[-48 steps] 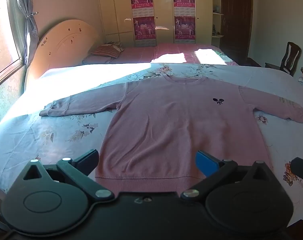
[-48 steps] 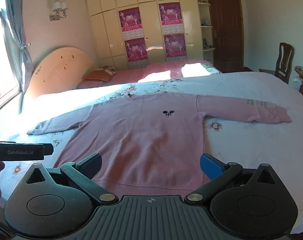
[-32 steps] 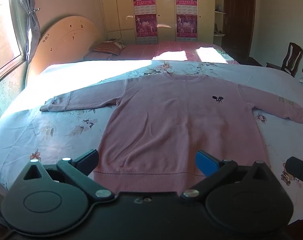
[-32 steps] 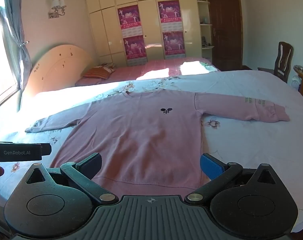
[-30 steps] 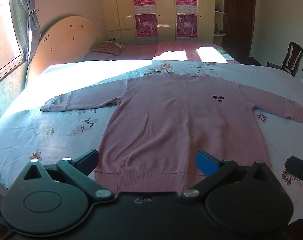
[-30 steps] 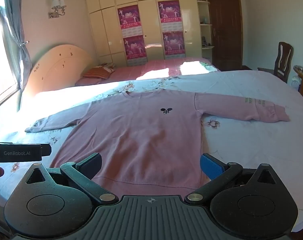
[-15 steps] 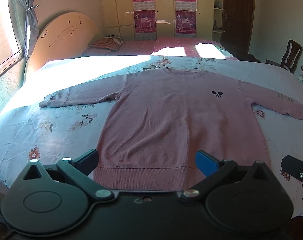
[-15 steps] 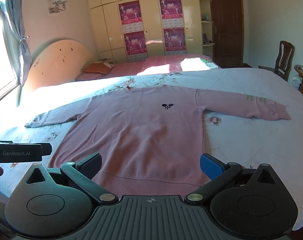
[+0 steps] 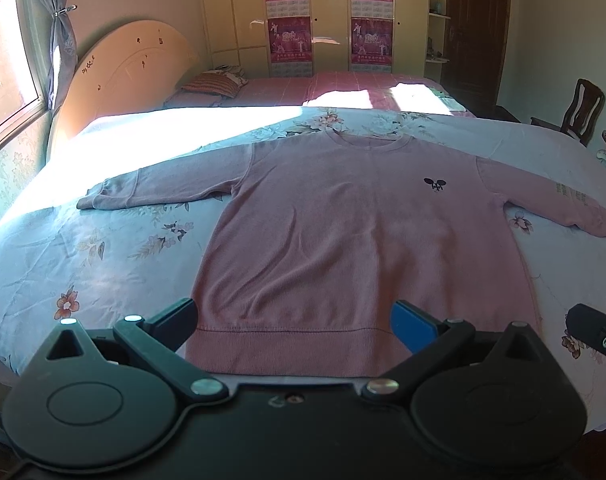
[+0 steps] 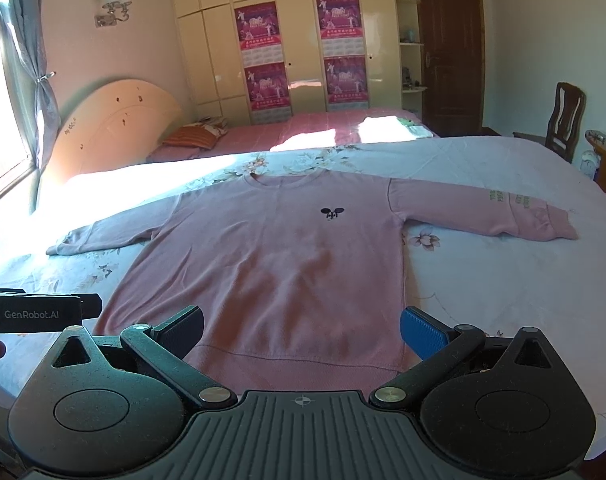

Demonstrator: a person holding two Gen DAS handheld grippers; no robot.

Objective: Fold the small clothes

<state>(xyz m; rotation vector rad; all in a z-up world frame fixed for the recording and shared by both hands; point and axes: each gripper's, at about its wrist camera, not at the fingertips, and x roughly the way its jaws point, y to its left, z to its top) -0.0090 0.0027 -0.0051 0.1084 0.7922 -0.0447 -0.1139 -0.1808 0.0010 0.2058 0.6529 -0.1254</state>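
Note:
A pink long-sleeved sweater lies flat on the bed, front up, both sleeves spread out sideways, a small dark emblem on its chest. Its ribbed hem is nearest me. My left gripper hovers open just above the hem, nothing between its fingers. My right gripper is also open and empty over the hem's right part. The right gripper's body shows at the far right of the left wrist view, and the left gripper's body at the left edge of the right wrist view.
The bed has a pale floral sheet and a rounded wooden headboard at the left. A second bed with a pink cover stands behind it, wardrobes beyond. A wooden chair is at the right, a window at the left.
Both grippers rose and tilted a little, so the sweater's hem sits slightly farther from the fingers. The sweater has not moved and both grippers stay open.

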